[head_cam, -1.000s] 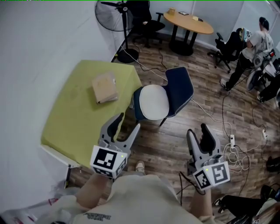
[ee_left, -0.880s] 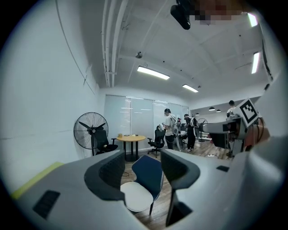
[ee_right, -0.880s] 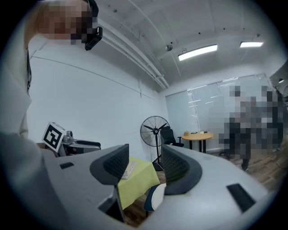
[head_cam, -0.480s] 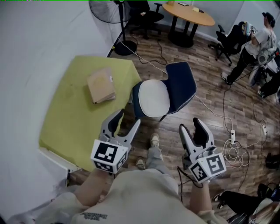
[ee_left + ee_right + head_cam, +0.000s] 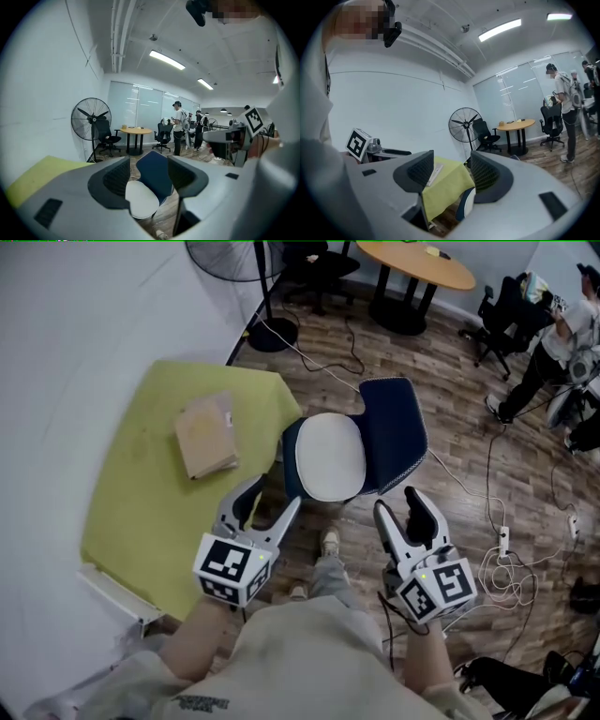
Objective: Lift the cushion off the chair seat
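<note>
Both grippers now sit nearer the chair [image 5: 396,427] than a second ago. One white cushion [image 5: 330,457] lies on that single blue chair's seat, just beside the yellow-green surface [image 5: 141,502], which carries one brown parcel [image 5: 204,435]. Short of the cushion, the left gripper [image 5: 274,498] and the right gripper [image 5: 398,504] each hold their jaws spread, with nothing between them.

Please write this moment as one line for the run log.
stage: before grasp | left gripper: open, empty | right gripper: open, empty | cushion: on chair seat, untouched
</note>
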The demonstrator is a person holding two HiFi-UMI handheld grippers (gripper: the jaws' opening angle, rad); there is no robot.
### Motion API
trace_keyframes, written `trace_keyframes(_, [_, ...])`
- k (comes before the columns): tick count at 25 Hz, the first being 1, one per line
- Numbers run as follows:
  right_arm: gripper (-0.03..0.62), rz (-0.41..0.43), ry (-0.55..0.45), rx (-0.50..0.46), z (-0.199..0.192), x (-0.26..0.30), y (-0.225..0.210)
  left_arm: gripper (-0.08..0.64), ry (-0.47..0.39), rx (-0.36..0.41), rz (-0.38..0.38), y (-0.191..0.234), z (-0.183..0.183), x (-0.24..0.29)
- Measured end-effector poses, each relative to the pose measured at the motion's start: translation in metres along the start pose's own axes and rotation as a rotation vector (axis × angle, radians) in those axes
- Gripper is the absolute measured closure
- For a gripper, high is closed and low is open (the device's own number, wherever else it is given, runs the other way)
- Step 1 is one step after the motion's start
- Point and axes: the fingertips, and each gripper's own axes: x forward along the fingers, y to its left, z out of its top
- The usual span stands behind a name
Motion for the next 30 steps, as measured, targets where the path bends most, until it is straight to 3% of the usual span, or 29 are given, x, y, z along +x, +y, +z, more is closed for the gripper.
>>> trace_keyframes(6, [0.327, 0.062, 0.081, 0.027, -0.013, 0.073, -0.043, 0.319, 0.039, -0.023, 0.018, 0.031, 0.004, 0.078])
trace_keyframes(10, [0.324, 0.057, 0.134, 0.055, -0.030, 0.118, -0.079, 0.319, 0.081, -0.072, 0.038, 0.051, -0.003, 0.130])
trace_keyframes(13, [0.324, 0.085, 0.193, 0.088, -0.051, 0.152, -0.097, 0.319, 0.109, -0.121, 0.077, 0.069, -0.011, 0.165])
trace_keyframes(17, [0.318, 0.132, 0.289, 0.125, -0.086, 0.183, -0.110, 0.319, 0.176, -0.126, 0.107, 0.081, -0.027, 0.195])
trace_keyframes(23, [0.314, 0.069, 0.380, 0.166, -0.129, 0.228, -0.151, 0.318, 0.307, -0.114, 0.097, 0.104, -0.063, 0.237])
trace_keyframes(30, [0.300, -0.006, 0.451, 0.236, -0.176, 0.264, -0.189, 0.277, 0.335, -0.202, 0.093, 0.127, -0.094, 0.277])
